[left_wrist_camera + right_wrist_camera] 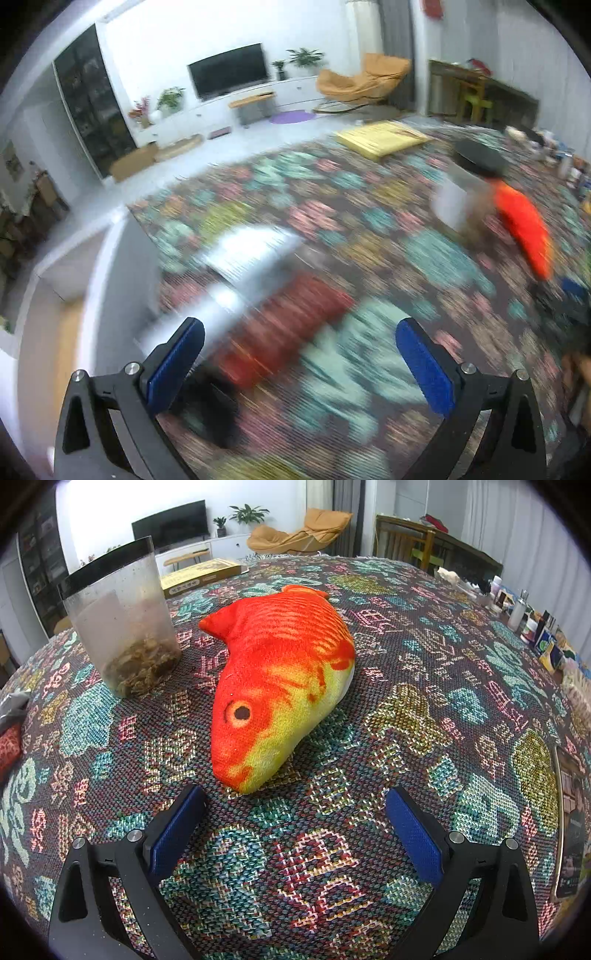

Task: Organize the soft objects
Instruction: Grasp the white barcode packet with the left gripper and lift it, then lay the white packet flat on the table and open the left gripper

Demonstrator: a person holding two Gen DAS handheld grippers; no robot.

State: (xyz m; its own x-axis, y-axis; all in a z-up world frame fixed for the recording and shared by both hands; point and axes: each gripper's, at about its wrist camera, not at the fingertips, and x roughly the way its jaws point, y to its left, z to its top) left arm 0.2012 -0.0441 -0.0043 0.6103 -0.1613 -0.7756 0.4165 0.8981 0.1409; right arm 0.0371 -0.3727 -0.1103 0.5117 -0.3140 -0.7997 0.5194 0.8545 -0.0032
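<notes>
Bare tablecloth [295,867] leads to the fish [280,679]; canister [122,624] crowds its left.

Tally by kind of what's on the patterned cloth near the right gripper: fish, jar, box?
Plush fish: 1
Clear jar with black rim: 1
Flat yellow box: 1
Total: 3
The small bottles at the far right edge are too small to count.

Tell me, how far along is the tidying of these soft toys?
Nothing looks sorted yet. The orange-and-yellow plush fish lies loose on the patterned woven tablecloth, beside the clear plastic canister with a black rim. In hand: the right hand-held gripper is open, just short of the fish's mouth, gripping nothing. The left hand-held gripper is open too, above a blurred red soft item. Grasping and placing both remain.
</notes>
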